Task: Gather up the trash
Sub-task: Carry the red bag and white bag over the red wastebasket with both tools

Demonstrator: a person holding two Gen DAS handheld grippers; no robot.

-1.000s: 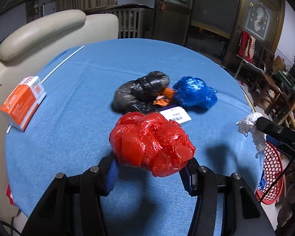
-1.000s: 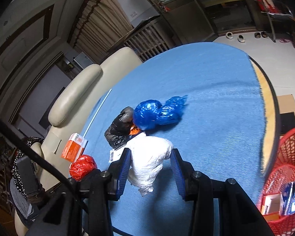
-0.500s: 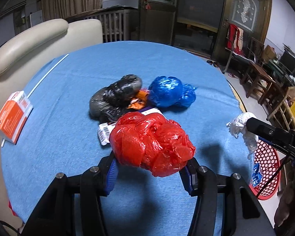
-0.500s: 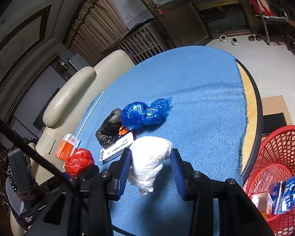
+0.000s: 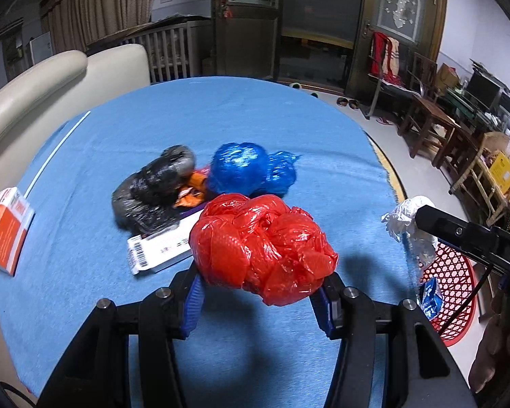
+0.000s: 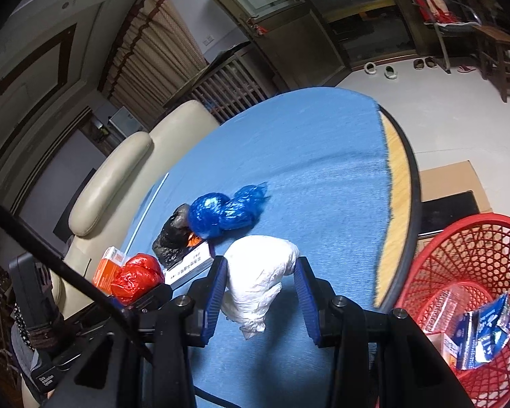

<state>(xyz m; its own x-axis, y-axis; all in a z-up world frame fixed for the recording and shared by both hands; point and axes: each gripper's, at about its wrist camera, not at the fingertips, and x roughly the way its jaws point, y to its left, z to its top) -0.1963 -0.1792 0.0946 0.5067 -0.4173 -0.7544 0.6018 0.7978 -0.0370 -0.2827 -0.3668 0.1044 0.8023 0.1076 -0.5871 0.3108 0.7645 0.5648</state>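
Left gripper (image 5: 260, 294) jaws partly closed, pads clamped on a crumpled red plastic bag (image 5: 261, 248), held above the round table with blue cloth (image 5: 221, 115). Right gripper (image 6: 261, 297) jaws narrower, pinching a crumpled white plastic bag (image 6: 260, 272) over the cloth near the table edge. On the cloth: wadded blue plastic bag (image 5: 249, 170), wadded black plastic bag (image 5: 153, 187) beside it, flat white barcode box (image 5: 159, 248) partly under them, orange-white carton (image 5: 5, 231) well apart at left. Red mesh plastic basket (image 6: 472, 255) on the floor beside the table, holding packets.
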